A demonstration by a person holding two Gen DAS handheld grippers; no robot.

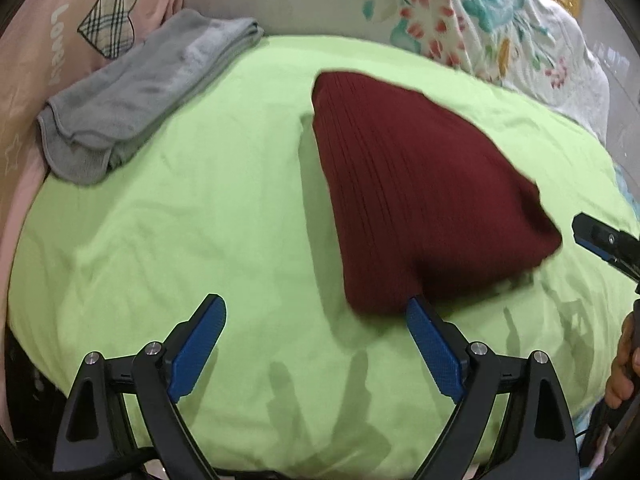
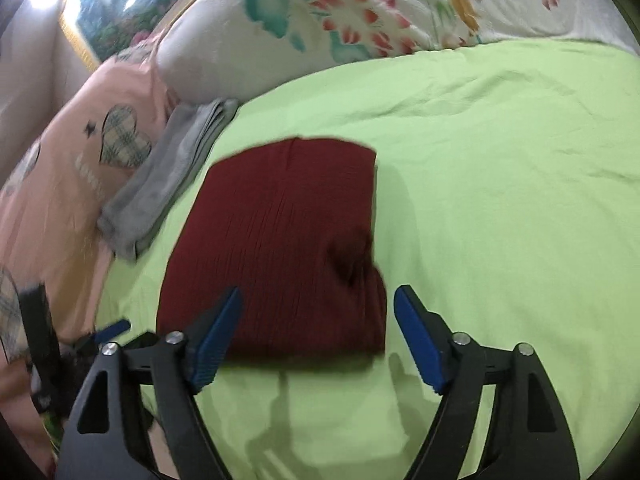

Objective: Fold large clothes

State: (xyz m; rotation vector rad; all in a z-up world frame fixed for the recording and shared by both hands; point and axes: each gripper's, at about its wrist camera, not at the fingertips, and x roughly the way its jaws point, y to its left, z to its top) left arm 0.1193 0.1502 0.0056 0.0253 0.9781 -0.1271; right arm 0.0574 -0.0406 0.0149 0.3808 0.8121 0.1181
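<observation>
Two pairs of tongs hang over a bed with a green sheet, both released and holding nothing. From the left wrist view, the left tongs fill the lower frame with blue pads spread wide; the right pad's tip sits at the near edge of the sweater, though whether it touches is unclear. This dark red ribbed sweater lies folded on the sheet, centre right in that view. In the right wrist view, the right tongs are spread at the lower centre, and the sweater lies just ahead, its near edge between the pads. A folded grey cloth lies at upper left, apart from the sweater, beside a pink pillow. A floral quilt crosses the top.
</observation>
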